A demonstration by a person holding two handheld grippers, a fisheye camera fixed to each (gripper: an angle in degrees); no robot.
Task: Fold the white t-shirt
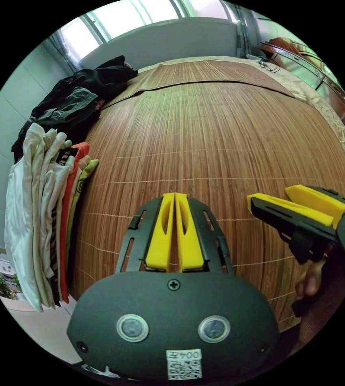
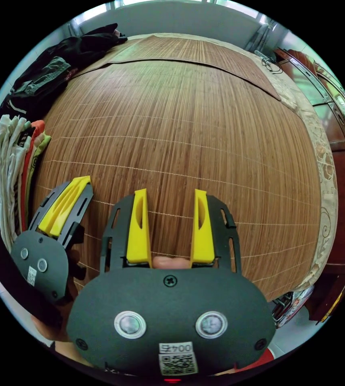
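Two grippers over a bamboo mat on a bed

The left gripper (image 1: 174, 197) has its yellow jaws pressed together with nothing between them. The right gripper (image 1: 279, 197) comes in from the side, jaws apart, held by a hand (image 1: 310, 281). A stack of folded shirts (image 1: 45, 209) lies at the edge of the bamboo mat (image 1: 220, 140). Dark clothes (image 1: 75, 98) are piled behind the stack.

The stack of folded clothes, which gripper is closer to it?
Left. The left gripper is beside the stack of folded clothes; the right gripper is farther out over the bamboo mat.
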